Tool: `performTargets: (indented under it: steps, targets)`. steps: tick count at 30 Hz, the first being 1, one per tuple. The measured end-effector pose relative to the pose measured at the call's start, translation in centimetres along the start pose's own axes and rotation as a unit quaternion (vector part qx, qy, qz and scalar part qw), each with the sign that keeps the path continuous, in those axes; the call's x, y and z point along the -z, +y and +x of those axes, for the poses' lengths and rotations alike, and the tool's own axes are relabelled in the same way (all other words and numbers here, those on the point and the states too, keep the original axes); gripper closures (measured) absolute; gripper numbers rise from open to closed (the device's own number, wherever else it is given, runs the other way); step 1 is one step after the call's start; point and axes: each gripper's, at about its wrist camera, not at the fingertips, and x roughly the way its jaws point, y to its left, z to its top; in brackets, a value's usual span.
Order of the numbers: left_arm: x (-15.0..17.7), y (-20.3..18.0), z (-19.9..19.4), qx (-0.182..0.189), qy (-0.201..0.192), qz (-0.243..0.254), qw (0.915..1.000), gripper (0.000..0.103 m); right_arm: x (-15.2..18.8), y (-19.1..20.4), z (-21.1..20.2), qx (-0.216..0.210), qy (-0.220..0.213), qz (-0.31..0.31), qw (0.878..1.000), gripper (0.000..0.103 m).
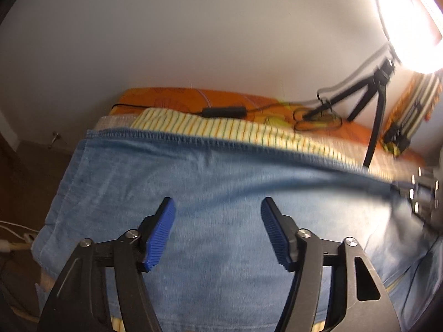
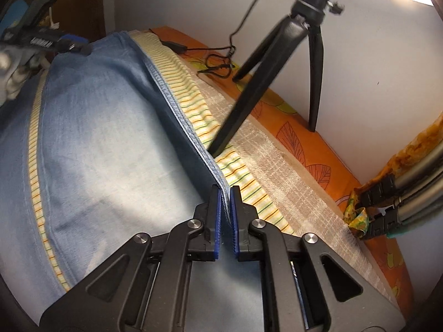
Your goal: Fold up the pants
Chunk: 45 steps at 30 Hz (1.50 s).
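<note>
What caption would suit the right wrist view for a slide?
Right gripper shut on the stitched edge of the blue pants spread over striped cloth, a black tripod standing beyond.

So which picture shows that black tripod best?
The right wrist view: the tripod fills the upper middle, with its head and spread legs clear, one foot on the striped cloth beside the jeans. The left wrist view shows the tripod only small and blurred near the right edge, under glare.
</note>
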Motion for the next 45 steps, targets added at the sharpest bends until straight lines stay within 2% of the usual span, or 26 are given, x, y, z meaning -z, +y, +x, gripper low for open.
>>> performTargets:
  steps: [4,7,9,14,18,19,20,21,22,24,28,30,35,36,37,38,39,40,41,45]
  targets:
    - [-2.3,1.3,0.8,0.017,-0.007,-0.053,0.9984,0.034,0.9,1.9,-1.6,0.012,-0.011,-0.019,1.000,0.096]
    - [-3.6,2.0,2.4,0.023,0.008,-0.082,0.9964,0.034,1.2,2.7,-2.2,0.014,-0.017,-0.025,0.999,0.097]
    - [-4.4,3.1,4.2,0.022,0.026,-0.112,0.9931,0.033,1.3,3.1,-2.5,0.017,-0.019,-0.031,0.999,0.097]
    - [-5.0,5.6,7.9,0.035,0.068,-0.199,0.9771,0.033,1.4,3.9,-3.1,0.018,-0.025,-0.037,0.999,0.097]
    - [-4.8,5.6,9.5,0.009,0.082,-0.215,0.9731,0.037,1.8,4.7,-3.5,0.022,-0.027,-0.051,0.998,0.097]
    - [-4.7,5.6,9.5,0.003,0.076,-0.218,0.9730,0.041,1.9,4.8,-3.4,0.023,-0.025,-0.055,0.998,0.097]
    - [-4.7,5.6,9.4,-0.006,0.067,-0.220,0.9732,0.057,1.9,4.9,-3.4,0.023,-0.025,-0.056,0.998,0.097]
    - [-4.6,5.6,9.4,-0.008,0.063,-0.221,0.9731,0.068,1.9,4.8,-3.3,0.022,-0.024,-0.054,0.998,0.097]
    - [-4.4,5.8,9.5,-0.009,0.062,-0.226,0.9722,0.089,2.0,4.8,-3.4,0.021,-0.025,-0.052,0.998,0.097]
    - [-4.0,6.1,9.2,0.000,0.048,-0.230,0.9720,0.092,1.9,4.6,-3.4,0.019,-0.026,-0.049,0.998,0.097]
    - [-3.9,5.2,7.2,-0.011,0.000,-0.170,0.9854,0.097,1.9,3.9,-3.0,0.011,-0.024,-0.045,0.999,0.097]
    - [-3.9,4.6,5.8,-0.013,-0.025,-0.144,0.9892,0.098,1.8,3.6,-2.7,0.010,-0.020,-0.044,0.999,0.097]
    - [-3.7,4.8,3.4,-0.006,-0.058,-0.127,0.9901,0.099,1.3,2.2,-2.0,-0.005,-0.011,-0.025,1.000,0.096]
    - [-3.6,5.0,3.2,-0.003,-0.060,-0.129,0.9898,0.099,1.1,1.8,-1.7,-0.016,-0.007,-0.023,1.000,0.094]
    - [-3.4,5.2,2.9,-0.001,-0.062,-0.128,0.9898,0.100,1.0,1.6,-1.5,-0.016,-0.003,-0.024,1.000,0.086]
    - [-3.8,5.3,2.6,-0.002,-0.064,-0.126,0.9900,0.100,1.0,1.5,-1.3,-0.007,0.000,-0.028,1.000,0.071]
    - [-3.9,5.3,2.4,-0.001,-0.067,-0.122,0.9903,0.100,1.0,1.4,-1.1,0.004,0.005,-0.035,0.999,0.062]
    - [-3.8,5.3,2.2,-0.001,-0.069,-0.118,0.9906,0.100,1.0,1.2,-0.8,0.014,0.011,-0.044,0.999,0.047]
    - [-3.6,5.3,1.9,-0.002,-0.072,-0.114,0.9909,0.100,1.1,1.0,-0.6,0.018,0.017,-0.049,0.998,0.042]
    - [-3.0,5.1,0.6,0.003,-0.078,-0.109,0.9910,0.100,1.4,-0.6,0.2,0.037,0.032,-0.039,0.998,0.042]
